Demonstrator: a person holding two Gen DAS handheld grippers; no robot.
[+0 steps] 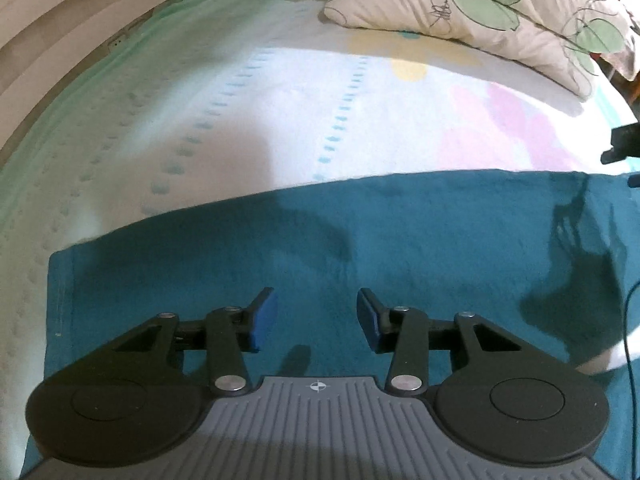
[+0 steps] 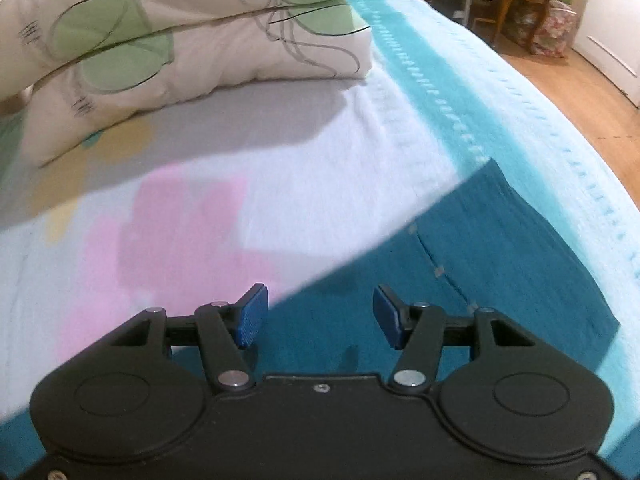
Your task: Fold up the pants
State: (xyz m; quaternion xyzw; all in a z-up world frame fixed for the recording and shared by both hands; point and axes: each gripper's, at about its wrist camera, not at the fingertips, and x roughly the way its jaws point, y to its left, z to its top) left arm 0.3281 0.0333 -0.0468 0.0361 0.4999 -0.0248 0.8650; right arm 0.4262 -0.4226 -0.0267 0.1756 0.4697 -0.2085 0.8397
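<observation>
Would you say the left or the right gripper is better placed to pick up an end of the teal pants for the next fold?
Probably the right gripper: its open jaws sit beside the teal pants' edge. The left gripper, also open, hangs over mid-fabric.

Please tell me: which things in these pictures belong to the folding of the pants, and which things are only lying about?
Belong to the job:
- teal pants, spread flat on the bed
- left gripper, fingers apart, nothing between them
- right gripper, fingers apart, nothing between them

Only lying about:
- leaf-print pillows
- pastel bedspread under the pants
- wooden table in the far corner
</observation>
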